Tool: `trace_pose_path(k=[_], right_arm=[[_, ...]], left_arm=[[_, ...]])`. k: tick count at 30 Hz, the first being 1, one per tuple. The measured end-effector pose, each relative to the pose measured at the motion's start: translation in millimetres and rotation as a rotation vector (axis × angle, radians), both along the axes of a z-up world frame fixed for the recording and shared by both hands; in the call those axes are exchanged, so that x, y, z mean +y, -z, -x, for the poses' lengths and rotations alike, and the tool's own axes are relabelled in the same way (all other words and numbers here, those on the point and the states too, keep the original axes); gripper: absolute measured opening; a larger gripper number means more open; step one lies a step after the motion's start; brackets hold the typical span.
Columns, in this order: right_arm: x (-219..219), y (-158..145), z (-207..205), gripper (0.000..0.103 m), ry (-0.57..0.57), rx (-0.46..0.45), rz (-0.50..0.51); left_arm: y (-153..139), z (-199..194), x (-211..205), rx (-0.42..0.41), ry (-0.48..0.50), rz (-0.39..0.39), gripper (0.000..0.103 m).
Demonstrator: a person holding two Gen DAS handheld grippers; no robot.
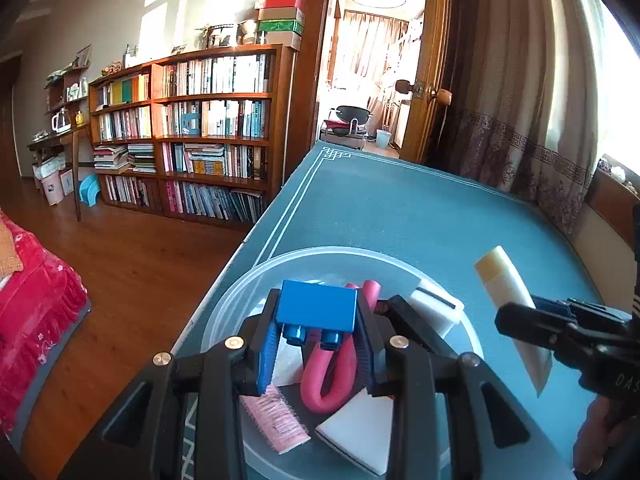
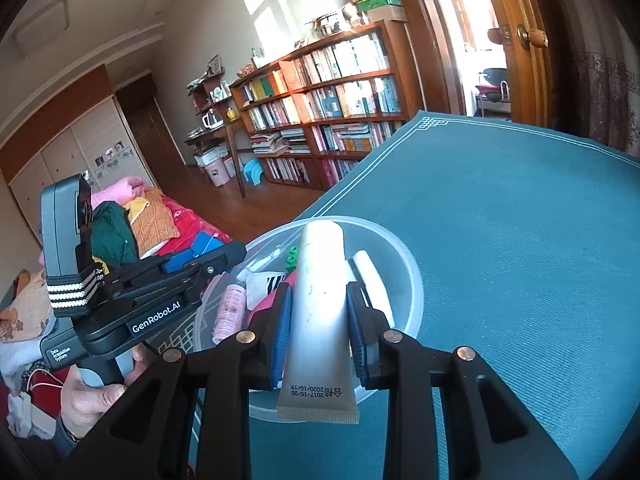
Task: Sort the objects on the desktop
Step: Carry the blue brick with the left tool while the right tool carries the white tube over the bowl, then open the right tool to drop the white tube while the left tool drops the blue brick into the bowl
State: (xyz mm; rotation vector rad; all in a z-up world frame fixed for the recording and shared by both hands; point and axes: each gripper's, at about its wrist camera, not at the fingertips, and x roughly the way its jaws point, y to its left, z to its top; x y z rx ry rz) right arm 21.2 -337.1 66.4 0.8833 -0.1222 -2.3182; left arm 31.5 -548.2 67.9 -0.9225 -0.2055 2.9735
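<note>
Teal mat covers your counter; bookshelf and open door behind it. Clear plastic bowl sits near the counter's left edge.

Your left tongs are clamped on a blue block, two studs pointing back at the camera, held right above the bowl. Below it in the bowl: red foam curler bent into a U, pink hair roller, white triangular wedge, white flat piece with a black stripe.

Your right tongs are gripping a cream tube around its middle, crimped end toward the camera with a printed date on it, cap end pointing away over the bowl. Right wrist view also shows a green brick in the bowl, partly hidden behind the tube.

From the left wrist, the tube sticks up tilted beside the bowl's right rim. Your hand holds the left handle.
</note>
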Motion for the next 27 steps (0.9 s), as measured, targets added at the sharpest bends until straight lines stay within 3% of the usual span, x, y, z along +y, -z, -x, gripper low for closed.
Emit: trace_pose_path(k=[9,18,20,21,22,27], right_arm=[[-40,11,-1,0.029,-0.062,0.019,-0.054],[-59,21,13,0.030,-0.037,0.033,-0.105],[-56,20,13,0.043,-0.036,0.037,-0.089],[-54,19,13,0.059,-0.030,0.041,-0.078],[-50,17,12,0.067,-0.018,0.051,-0.065],[-37,10,9,0.066,0.015,0.072,-0.045]], left_arm=[[3,-4,-17,-0.001,-0.039,-0.027,0.037],[5,-4,-18,-0.007,-0.042,-0.034,0.037],[6,-3,-18,-0.011,-0.041,-0.036,0.037],[6,-2,-17,-0.013,-0.039,-0.035,0.037],[7,-2,-17,-0.015,-0.038,-0.034,0.037],[6,-3,-13,-0.013,-0.026,-0.015,0.037]])
